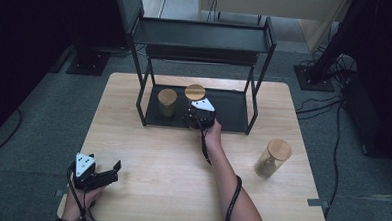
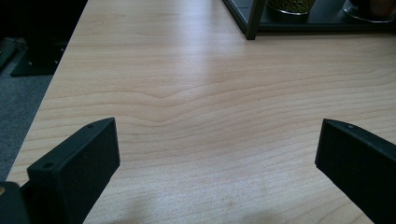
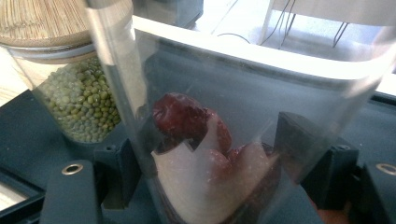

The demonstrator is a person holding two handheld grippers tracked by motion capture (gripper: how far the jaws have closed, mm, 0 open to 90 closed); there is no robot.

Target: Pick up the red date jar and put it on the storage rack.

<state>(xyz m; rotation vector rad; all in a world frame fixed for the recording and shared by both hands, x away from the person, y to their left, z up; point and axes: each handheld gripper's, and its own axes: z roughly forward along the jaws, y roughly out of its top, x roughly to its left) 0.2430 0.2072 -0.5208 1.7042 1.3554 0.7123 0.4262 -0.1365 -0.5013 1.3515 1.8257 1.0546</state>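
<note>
The left gripper (image 1: 112, 170) rests at about 7 o'clock on the surface (image 1: 171, 164), near the front edge. Its fingers (image 2: 77, 163) stand wide apart with only bare wood between them, so from this side I see little risk.

The right gripper (image 1: 199, 116) is at the middle, reaching toward 12 o'clock into the low shelf of the black rack (image 1: 234, 112). Its fingers (image 3: 116, 172) are clamped on a clear jar (image 3: 243, 140) that holds dark red fruit, with a wooden lid (image 1: 195, 92). This jar stands on, or just over, the shelf; I cannot tell if its bottom touches.

The main danger, in my judgement, is the green bean jar (image 3: 81, 102). It stands just beside the held jar, at its 9 o'clock. A small sideways move could knock them together and tip the bean jar. The glass wall is smooth, so a loose grip could let the jar slide down or turn between the fingers. The rack post (image 1: 251, 110) and the upper shelf (image 1: 202, 35) are also close; a quick lift could strike the lid on them.

A third jar (image 1: 272, 158) stands at 3 o'clock, well apart; a wide swing of the forearm (image 1: 228, 184) could hit it.
</note>
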